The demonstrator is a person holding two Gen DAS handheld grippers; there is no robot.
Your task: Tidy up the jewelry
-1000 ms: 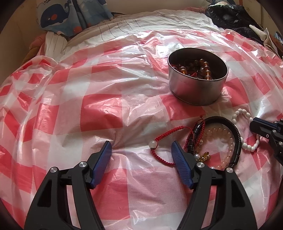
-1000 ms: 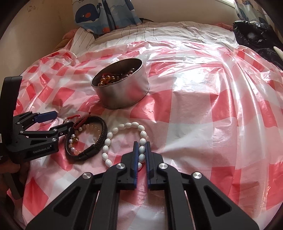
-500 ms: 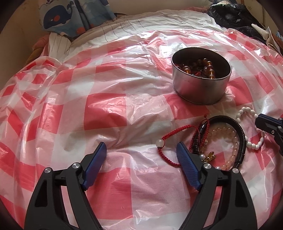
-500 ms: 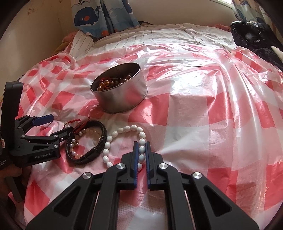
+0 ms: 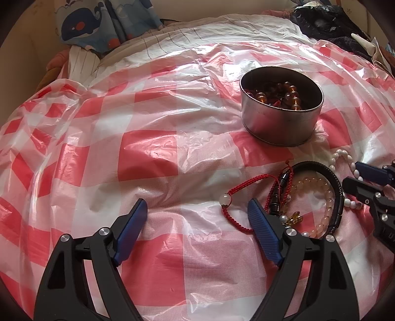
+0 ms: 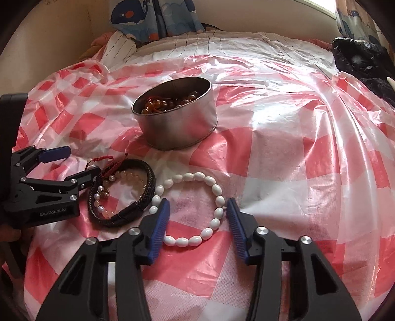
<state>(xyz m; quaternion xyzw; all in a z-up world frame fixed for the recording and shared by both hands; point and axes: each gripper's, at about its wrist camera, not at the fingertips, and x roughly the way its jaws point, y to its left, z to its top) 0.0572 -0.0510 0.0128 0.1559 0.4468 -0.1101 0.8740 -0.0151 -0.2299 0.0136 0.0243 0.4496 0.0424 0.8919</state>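
Note:
A round metal tin holding amber beads stands on the red-and-white checked plastic sheet. In front of it lies a white bead bracelet. My right gripper straddles its near half, jaws opening, pads not pressing on the beads. To its left, a black braided bracelet rings a pale bead bracelet. A red cord bracelet with one white bead lies just inside the right finger of my left gripper, which is open wide and holds nothing. The tin is beyond it, to the right.
Whale-print fabric and a striped sheet lie at the far side. Dark clothing is piled at the far right. A beige wall runs along the left. The sheet is crinkled and glossy.
The right jaws, shut over the white bracelet before, have spread apart around its near half. The left jaws widened slightly. Both hands stayed about where they were.

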